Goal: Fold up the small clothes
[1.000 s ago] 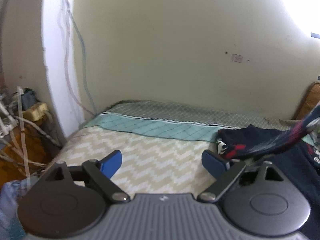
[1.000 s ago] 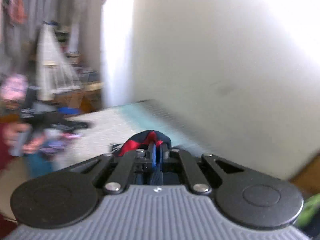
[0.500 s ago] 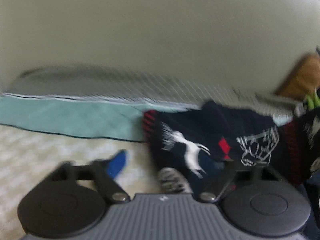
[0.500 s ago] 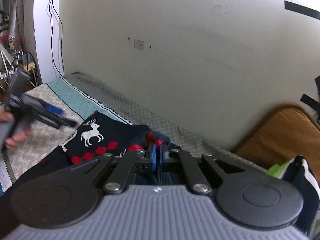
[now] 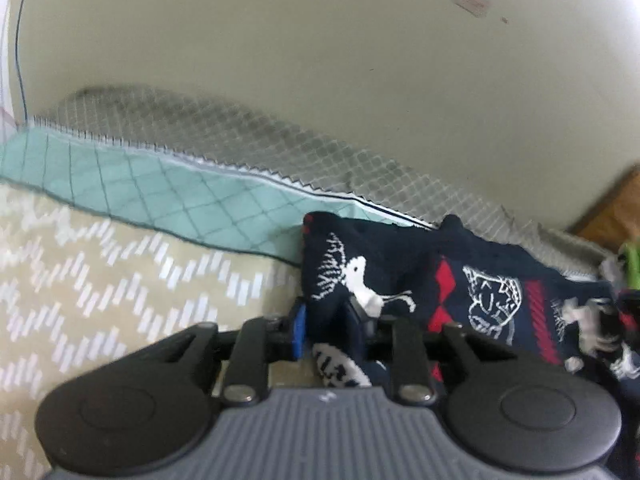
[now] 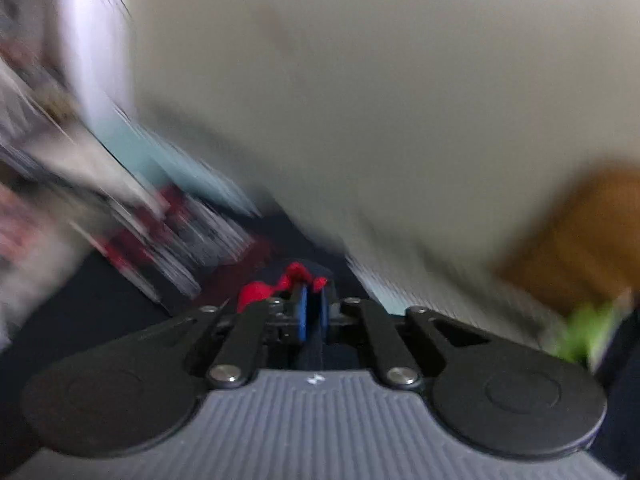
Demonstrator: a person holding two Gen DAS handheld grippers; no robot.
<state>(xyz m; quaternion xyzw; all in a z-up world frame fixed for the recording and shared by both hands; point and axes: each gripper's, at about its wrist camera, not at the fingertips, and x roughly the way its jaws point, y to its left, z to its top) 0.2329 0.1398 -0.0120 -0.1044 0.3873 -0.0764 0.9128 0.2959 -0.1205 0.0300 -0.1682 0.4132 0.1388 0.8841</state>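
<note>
A small navy knitted sweater (image 5: pixel 460 280) with white reindeer and red diamonds lies on the bed by the wall. My left gripper (image 5: pixel 326 328) is shut on its left edge, with dark fabric bunched between the blue pads (image 5: pixel 298 330). My right gripper (image 6: pixel 312 312) is shut on another part of the same sweater (image 6: pixel 280 286), where red and navy fabric sticks out past the pads. The right wrist view is heavily blurred by motion.
The bed carries a beige zigzag cover (image 5: pixel 100 280), a teal quilted band (image 5: pixel 160 196) and a grey diamond-patterned strip (image 5: pixel 280 148) along the cream wall. A brown headboard or cushion (image 6: pixel 580 240) and something bright green (image 6: pixel 580 332) are at the right.
My left gripper was open over the bed, moved right to the sweater and closed on its edge. My right gripper stays shut on the sweater and is swinging fast.
</note>
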